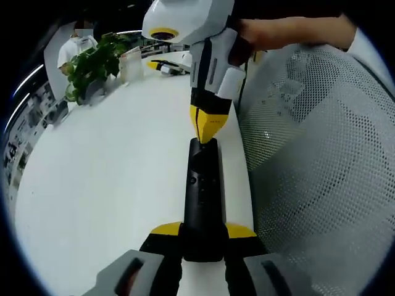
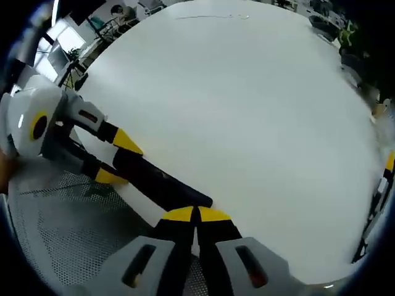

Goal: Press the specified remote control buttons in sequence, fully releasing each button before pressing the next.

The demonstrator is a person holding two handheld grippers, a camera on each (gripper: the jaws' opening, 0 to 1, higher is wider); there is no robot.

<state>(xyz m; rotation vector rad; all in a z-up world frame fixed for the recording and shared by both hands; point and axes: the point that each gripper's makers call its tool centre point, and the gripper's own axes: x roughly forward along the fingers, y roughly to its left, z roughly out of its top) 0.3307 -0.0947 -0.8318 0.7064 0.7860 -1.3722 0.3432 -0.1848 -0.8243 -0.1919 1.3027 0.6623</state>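
Note:
A long black remote (image 1: pixel 203 191) lies along the white table's (image 1: pixel 111 185) edge. My left gripper (image 1: pixel 203 230) is shut on its near end, one yellow fingertip (image 1: pixel 166 229) on each side. My right gripper (image 1: pixel 208 131) comes down from above with its yellow tips shut together, touching the remote's far end. In the right gripper view, my right gripper (image 2: pixel 197 214) rests its closed tips on the end of the remote (image 2: pixel 160 182), and the left gripper (image 2: pixel 120 160) clamps the other end from the left.
A white mesh chair back (image 1: pixel 308 154) stands right beside the table edge and the remote. A potted plant (image 1: pixel 92 65), a person (image 1: pixel 77 43) and some yellow-black tools (image 1: pixel 163 66) are at the table's far end. The wide tabletop (image 2: pixel 247 111) stretches beyond.

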